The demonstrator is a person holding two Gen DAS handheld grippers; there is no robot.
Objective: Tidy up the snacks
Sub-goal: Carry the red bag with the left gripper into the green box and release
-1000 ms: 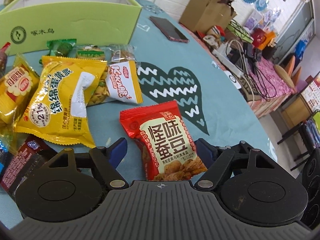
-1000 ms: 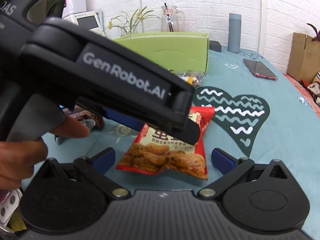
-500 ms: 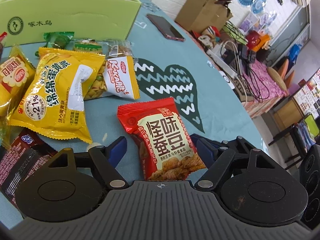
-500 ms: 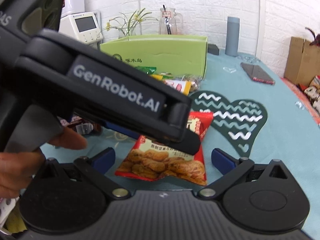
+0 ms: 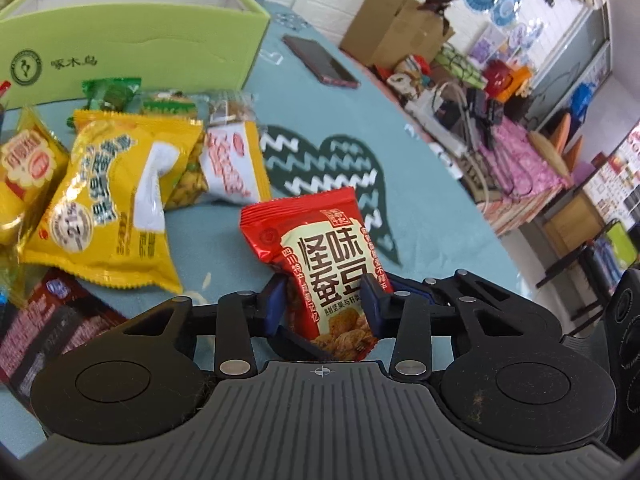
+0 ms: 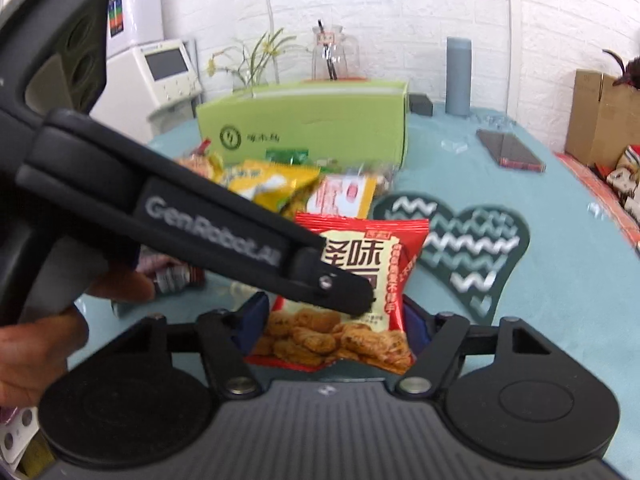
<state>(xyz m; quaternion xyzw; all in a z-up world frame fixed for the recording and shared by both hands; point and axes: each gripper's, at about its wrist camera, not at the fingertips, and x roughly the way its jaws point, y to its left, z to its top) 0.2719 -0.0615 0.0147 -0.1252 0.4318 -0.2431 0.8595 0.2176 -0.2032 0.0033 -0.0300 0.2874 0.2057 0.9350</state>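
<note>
We hold the left gripper (image 5: 324, 300) clamped on the lower half of the red snack packet (image 5: 320, 256), its blue pads pressing in from both sides so the foil buckles between them; the packet stands tilted above the teal tablecloth (image 5: 420, 184). Large characters 怪味蚕豆 run down the packet's cream panel. In the right wrist view the right gripper (image 6: 334, 320) has its jaws drawn in beside the same packet's bottom corners; whether the pads actually press it we cannot tell. The left gripper's arm crosses that view in front of the packet and carries the lettering "GenRobot.AI" (image 6: 212, 232). Behind the packet lie a yellow packet (image 5: 108, 200) marked "21%" and a white-and-yellow packet (image 5: 234, 164) whose script is too blurred to read. The green box (image 5: 132, 36) at the far edge bears a round logo and 啄木鸟. To the right, the tablecloth with its dark heart print (image 5: 340, 172) lies open as far as the phone (image 5: 320, 62) and the table's edge.
</note>
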